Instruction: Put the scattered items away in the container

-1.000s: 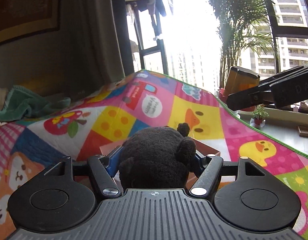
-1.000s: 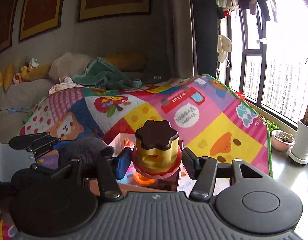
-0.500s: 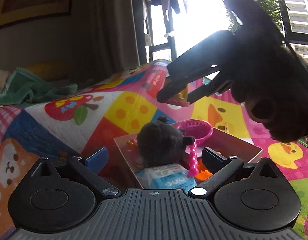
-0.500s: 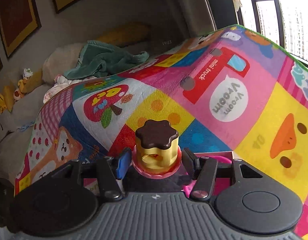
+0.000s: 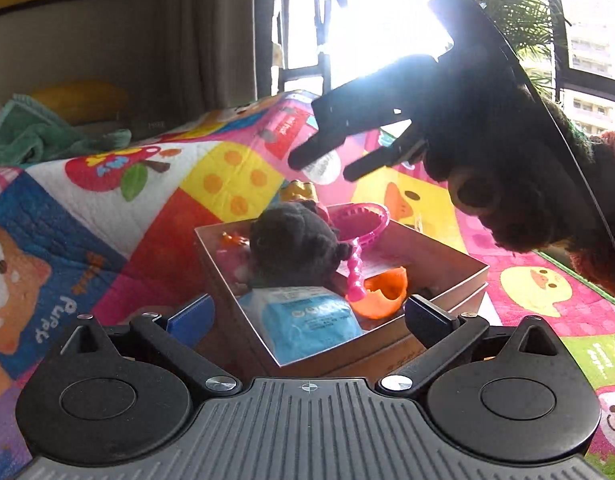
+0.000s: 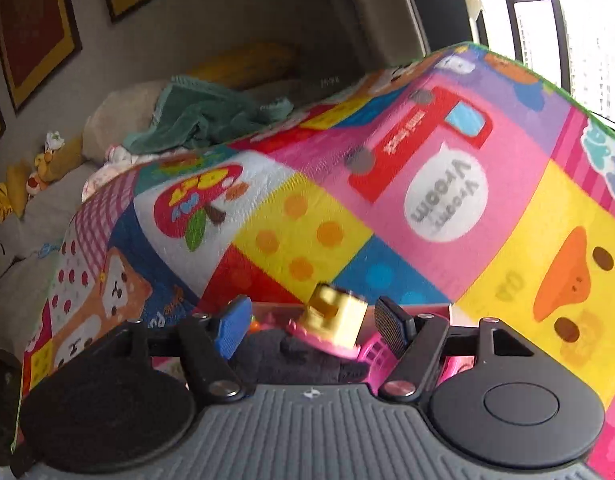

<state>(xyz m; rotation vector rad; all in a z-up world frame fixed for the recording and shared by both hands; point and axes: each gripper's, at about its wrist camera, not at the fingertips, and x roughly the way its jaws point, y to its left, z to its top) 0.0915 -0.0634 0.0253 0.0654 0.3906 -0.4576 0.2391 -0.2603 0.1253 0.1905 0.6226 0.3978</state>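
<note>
Releasing: right tongs (image 6: 313, 326) opening, yellow toy cup (image 6: 335, 322) loose between the pads, tipping onto black plush (image 5: 293, 246) in the box (image 5: 447, 260), frame centre. Left tongs (image 5: 307, 320) spread wide, empty, lower frame. Next: withdraw, find leftover items on play mat (image 5: 235, 176).

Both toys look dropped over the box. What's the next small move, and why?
Probably lift the right gripper clear. Its jaws are opening, the yellow toy already tilts free between them onto the black plush in the box. The left gripper is open, holding nothing.
</note>
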